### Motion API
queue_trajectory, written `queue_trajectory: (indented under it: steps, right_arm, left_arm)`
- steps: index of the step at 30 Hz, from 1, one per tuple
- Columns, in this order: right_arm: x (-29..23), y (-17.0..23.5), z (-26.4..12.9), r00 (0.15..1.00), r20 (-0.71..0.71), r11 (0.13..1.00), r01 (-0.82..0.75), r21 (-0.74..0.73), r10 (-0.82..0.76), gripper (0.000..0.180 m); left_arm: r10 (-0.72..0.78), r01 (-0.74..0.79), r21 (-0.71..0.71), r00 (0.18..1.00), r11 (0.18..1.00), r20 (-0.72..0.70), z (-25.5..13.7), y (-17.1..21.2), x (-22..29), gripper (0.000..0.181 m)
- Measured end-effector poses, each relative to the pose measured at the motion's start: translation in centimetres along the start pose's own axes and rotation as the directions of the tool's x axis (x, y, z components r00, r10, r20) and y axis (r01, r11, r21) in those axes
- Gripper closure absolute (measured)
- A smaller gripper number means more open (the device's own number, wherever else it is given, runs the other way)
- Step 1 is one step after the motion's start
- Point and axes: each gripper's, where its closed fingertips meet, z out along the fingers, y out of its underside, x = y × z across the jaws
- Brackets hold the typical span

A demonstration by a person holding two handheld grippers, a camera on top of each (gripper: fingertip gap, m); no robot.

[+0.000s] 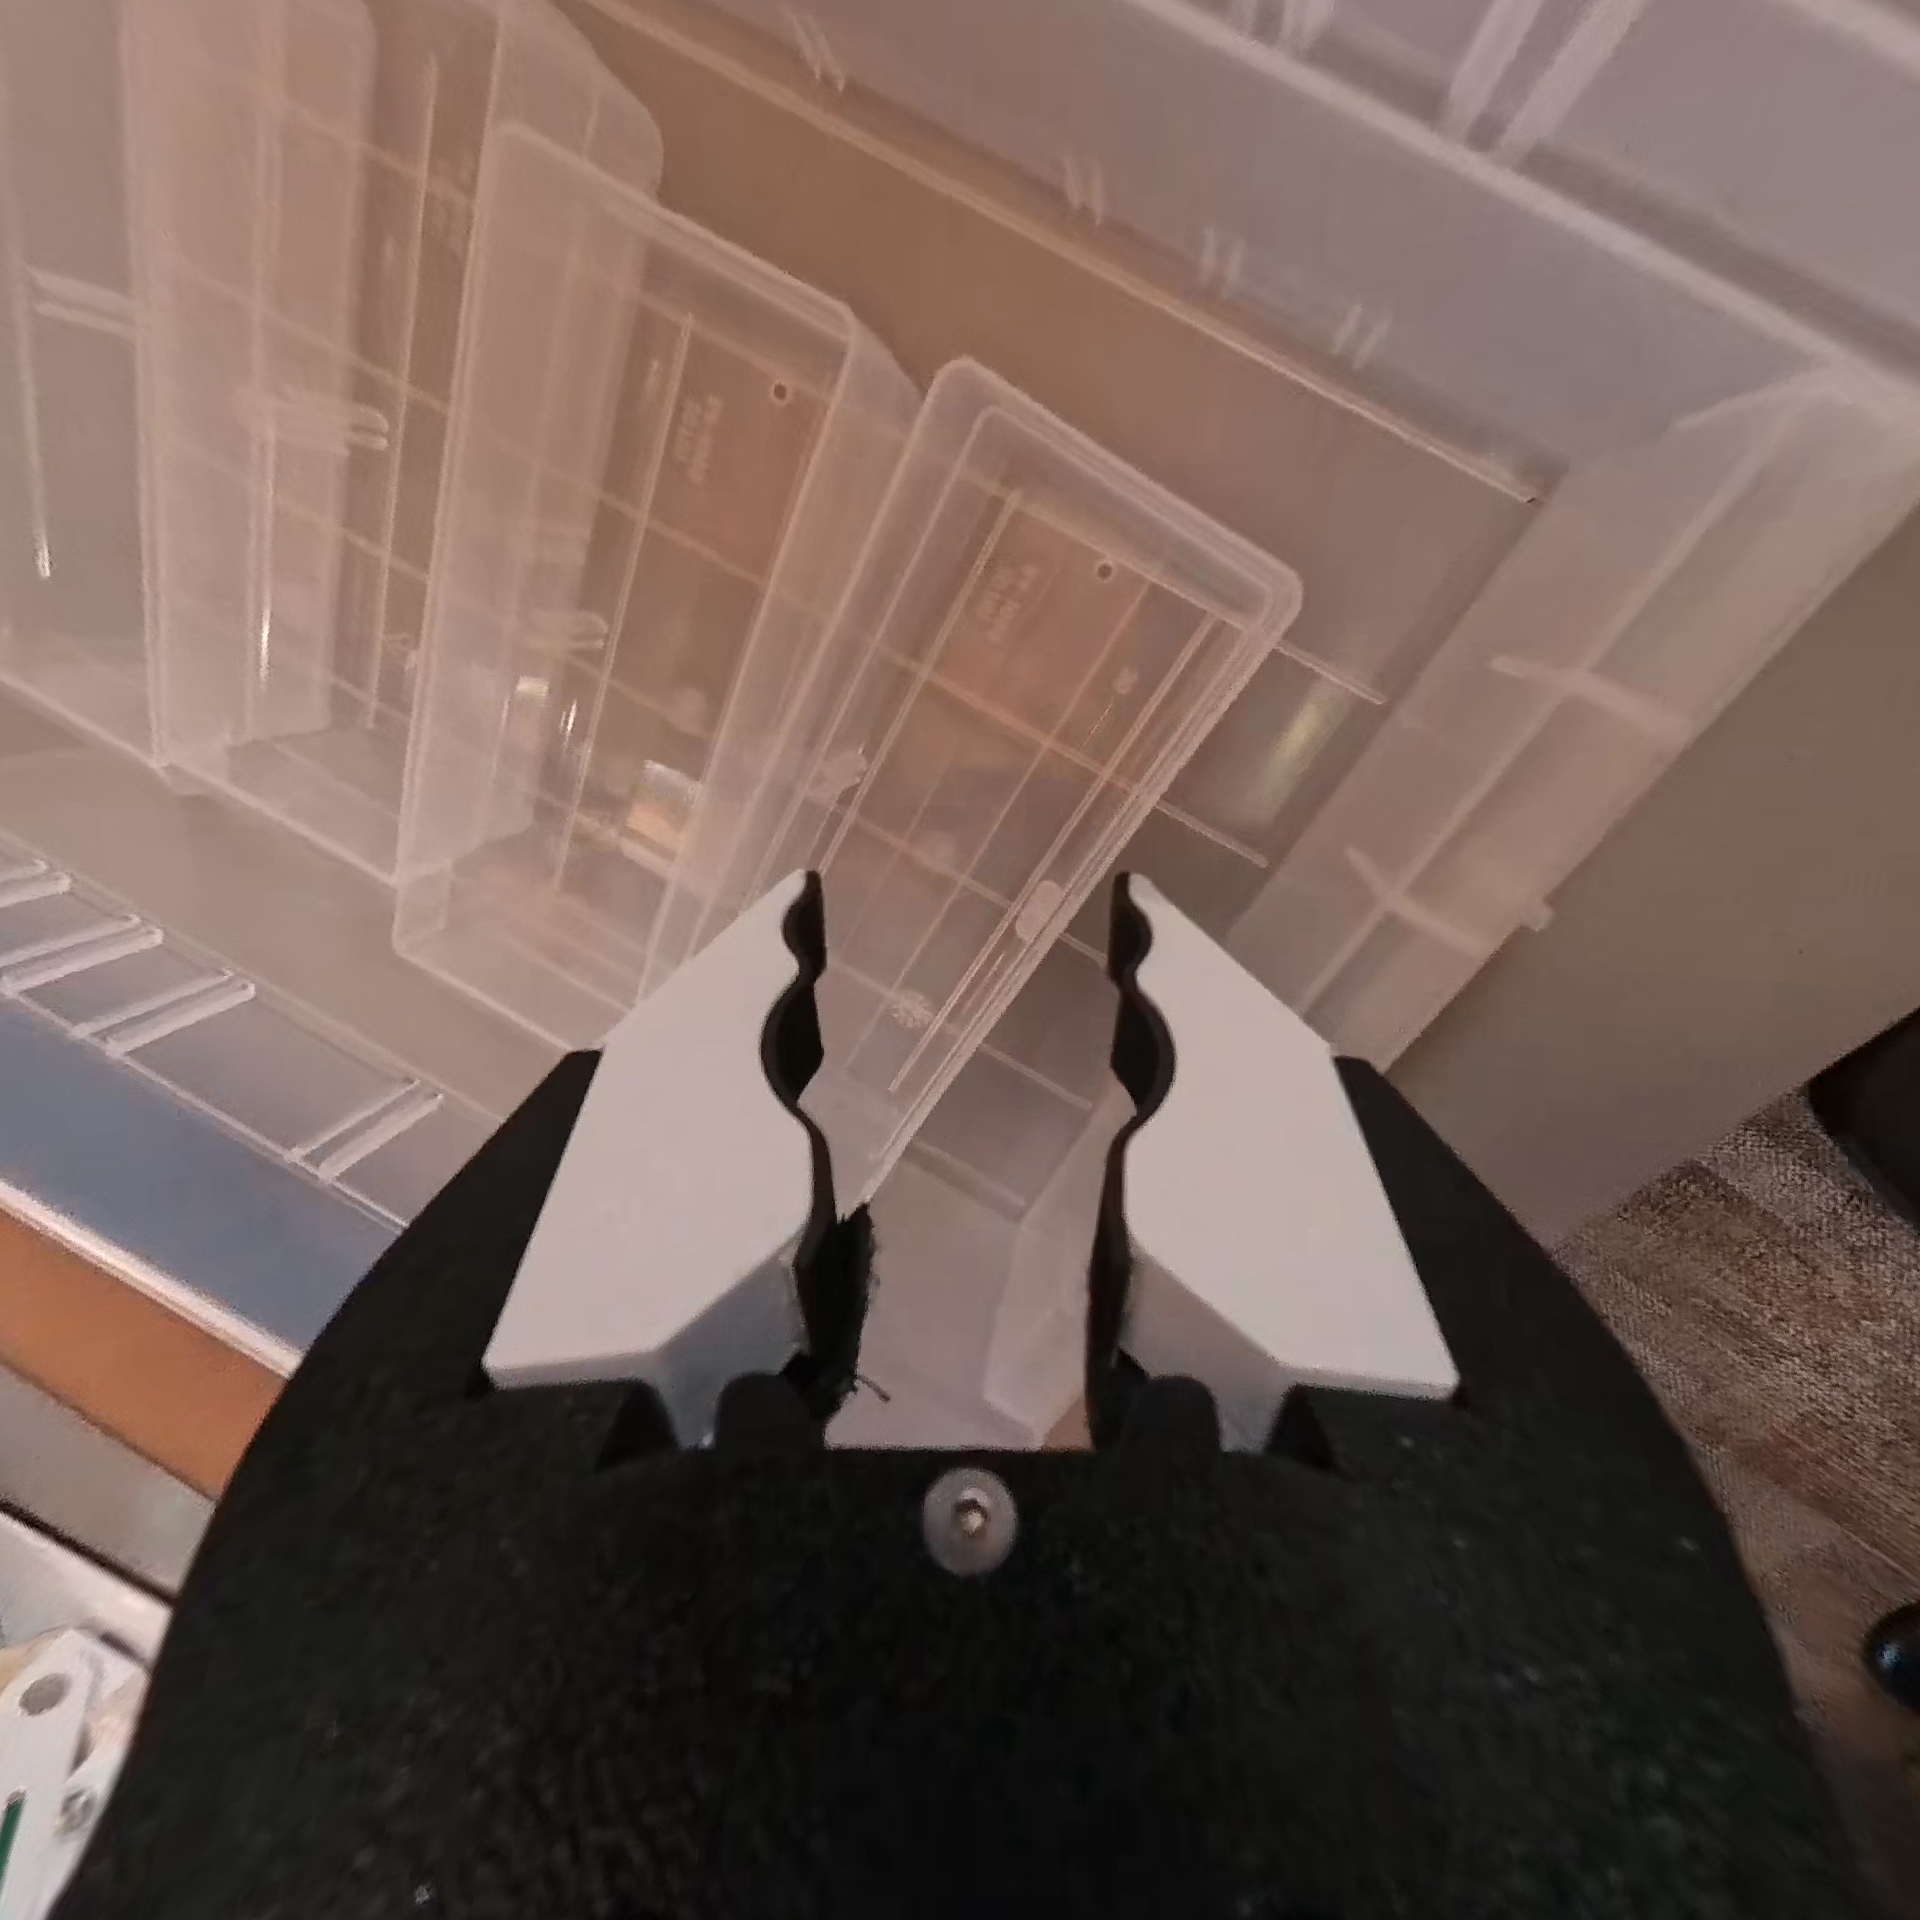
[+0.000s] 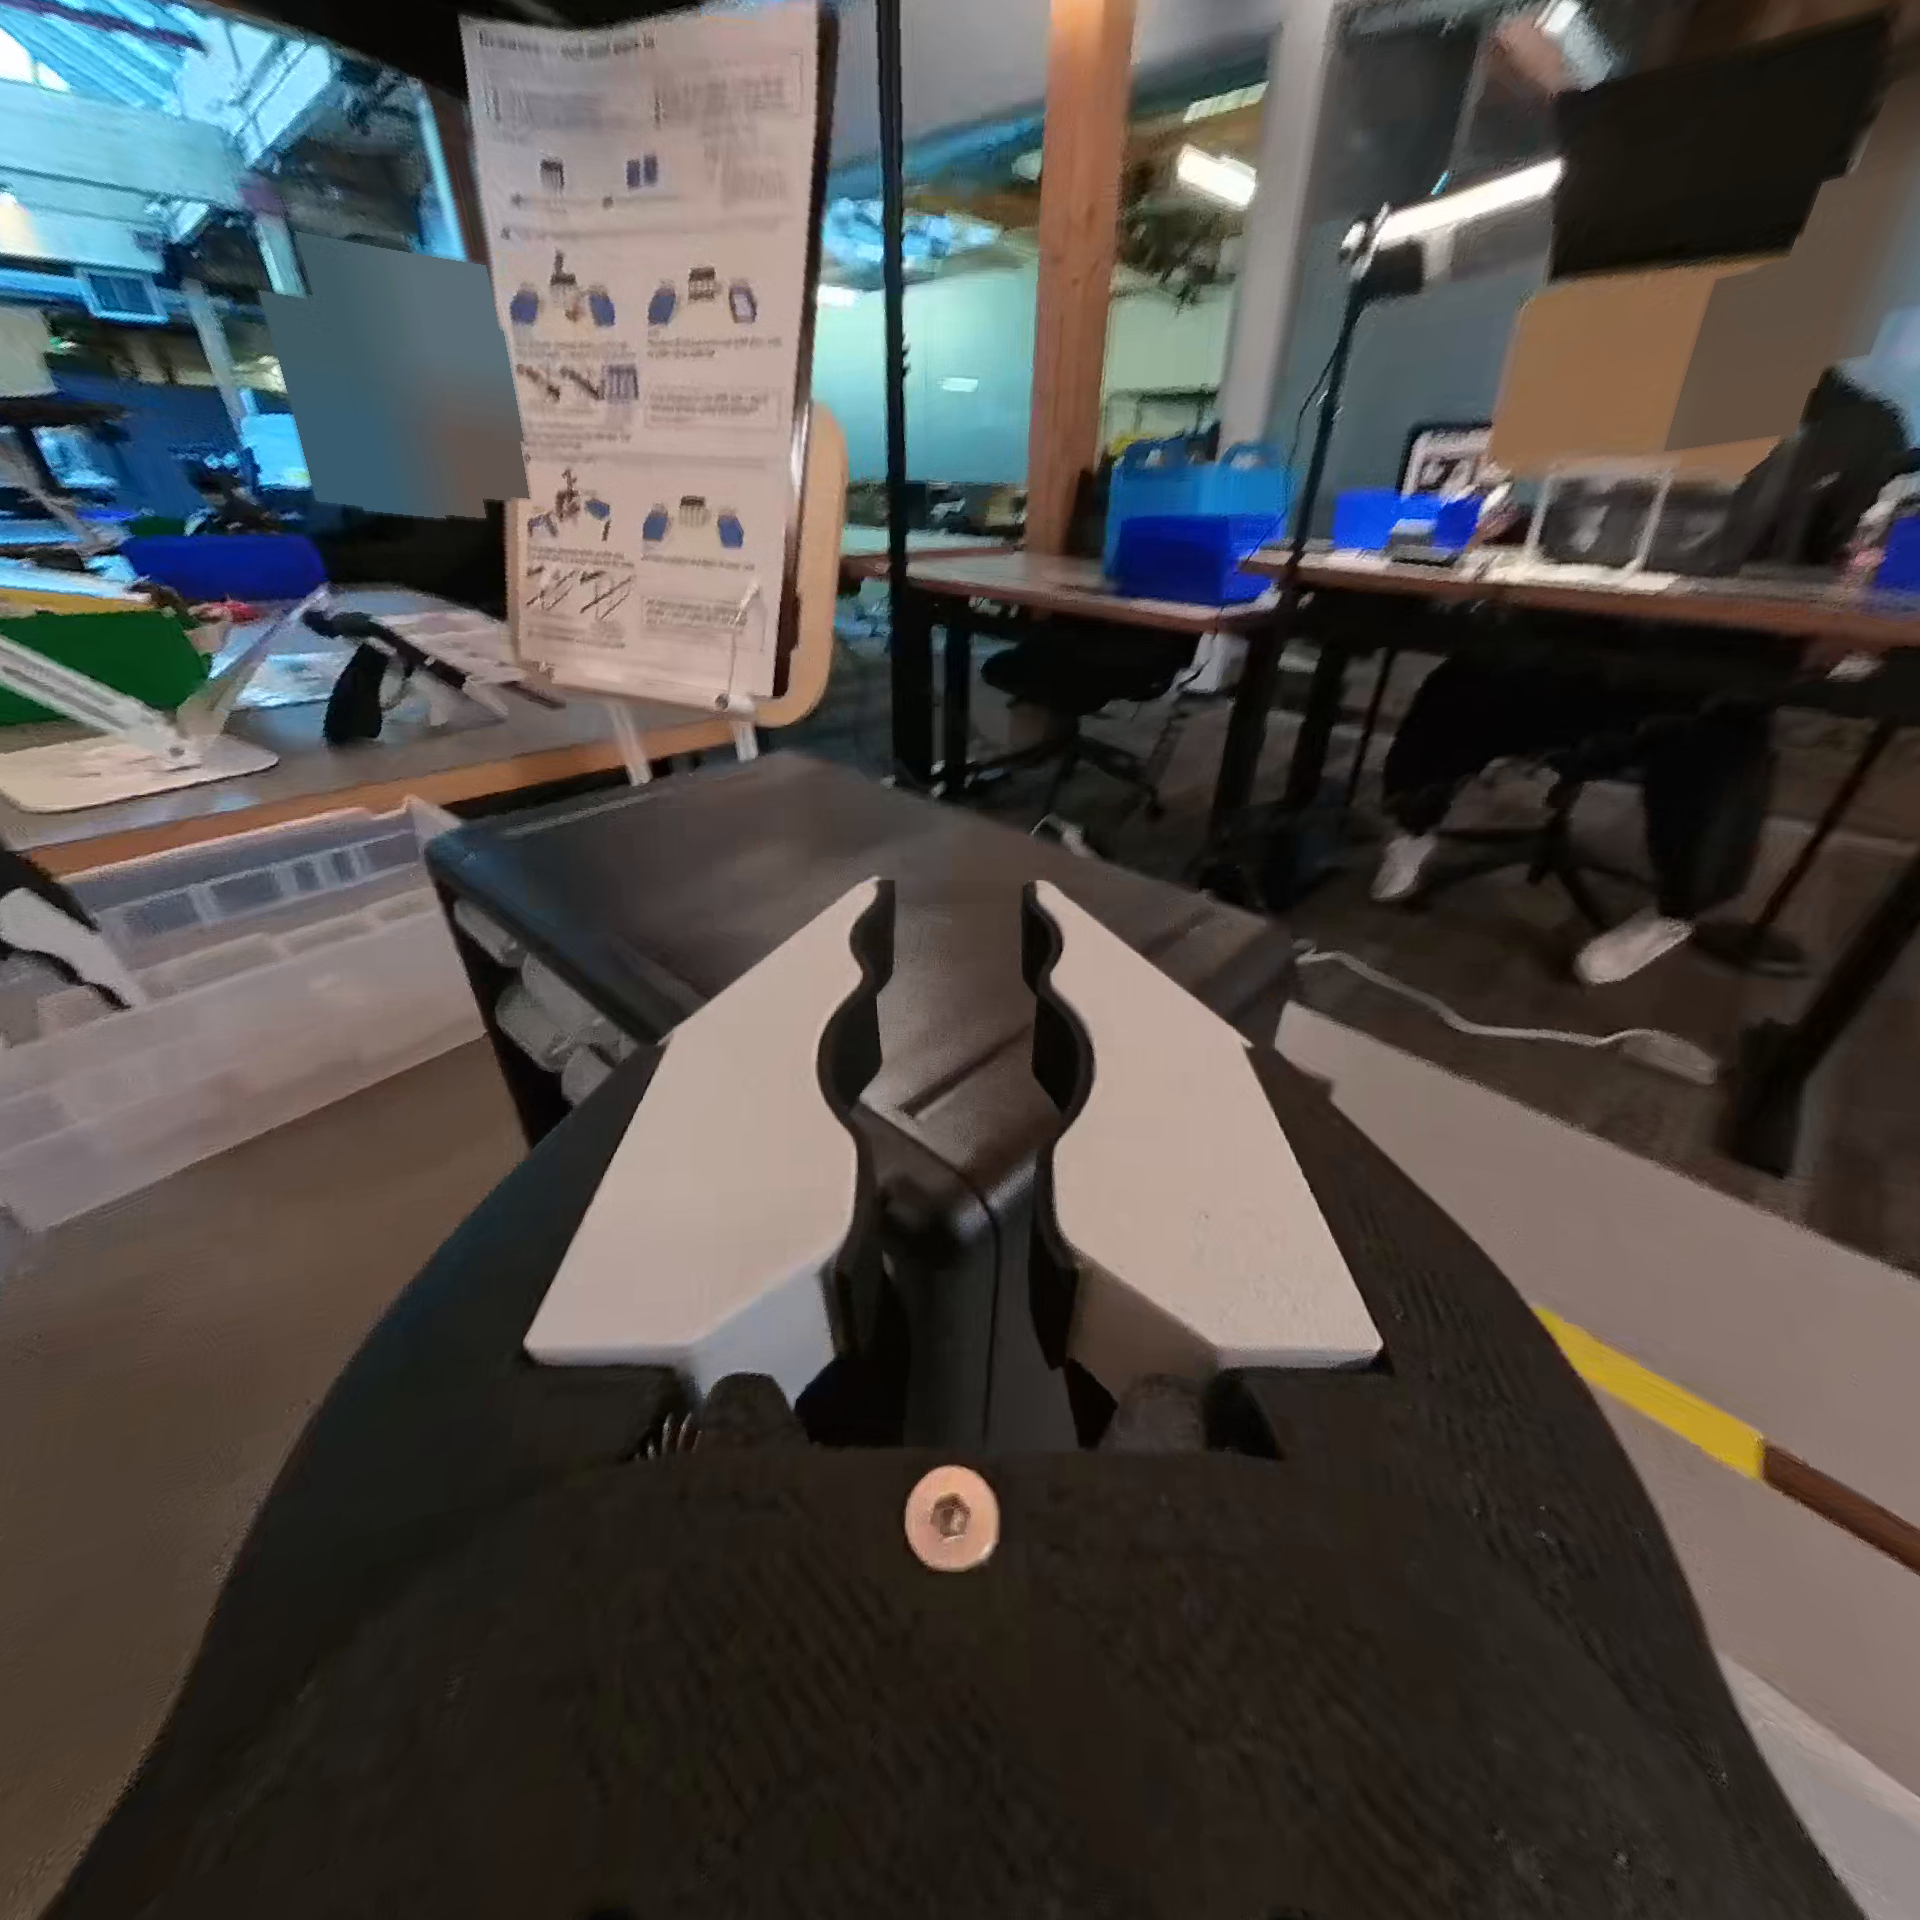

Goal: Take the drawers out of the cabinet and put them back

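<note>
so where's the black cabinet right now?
In the right wrist view, the black cabinet stands on the table straight ahead, its near corner between the fingers of the right hand-held gripper. A clear plastic bin sits to its left.

Setting: shared open-plan workshop or lab-style workspace, probably a robotics or assembly bench area, though the background is blurred. Evidence, right wrist view: rows of long wooden-topped tables (image 2: 1091,587) on black legs; blue storage bins (image 2: 1195,530) on them; illustrated instruction sheet (image 2: 649,343) propped on a stand; exposed timber column (image 2: 1075,270); strip light (image 2: 1210,171) overhead; microphone-type stand (image 2: 1340,343); seated person's legs (image 2: 1621,790) at the far table; power cable (image 2: 1475,1023) across grey carpet; yellow tape (image 2: 1652,1392) on the table edge. Left wrist view: clear plastic organiser bin (image 1: 1558,727) on the bench, carpet (image 1: 1745,1247) beyond.
</note>
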Motion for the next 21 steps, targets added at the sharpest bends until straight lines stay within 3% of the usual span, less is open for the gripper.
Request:
queue_trajectory:
  steps: [1,9,13,17,21]
  right_arm:
    - [0.1,0.6,0.2,1.0,0.022,0.999,-0.02,-0.027,0.021,0.157]
    - [-0.5,3.1,1.8,0.995,0.067,0.996,-0.064,-0.058,0.068,0.155]
    - [-0.6,2.3,2.0,0.996,0.076,0.998,-0.038,-0.04,0.041,0.156]
    - [-0.8,2.1,1.9,0.998,0.06,0.999,0.005,-0.052,-0.002,0.161]
    - [-1.0,1.0,1.4,0.998,0.055,0.999,0.014,-0.035,-0.012,0.161]
  left_arm:
    - [0.005,-0.005,-0.009,1.0,1.0,0.002,0.0,0.0,0.0,0.13]
    - [0.089,-0.084,-0.141,0.996,0.986,0.029,0.8,1.0,0.6,0.165]
    - [0.107,-0.086,-0.189,0.989,0.978,0.099,-1.3,1.0,0.1,0.176]
    - [-0.022,0.041,-0.078,0.974,0.996,0.226,-5.6,-1.9,-1.2,0.178]
    - [-0.061,0.036,0.099,0.964,0.994,0.26,-9.4,-8.9,0.2,0.178]
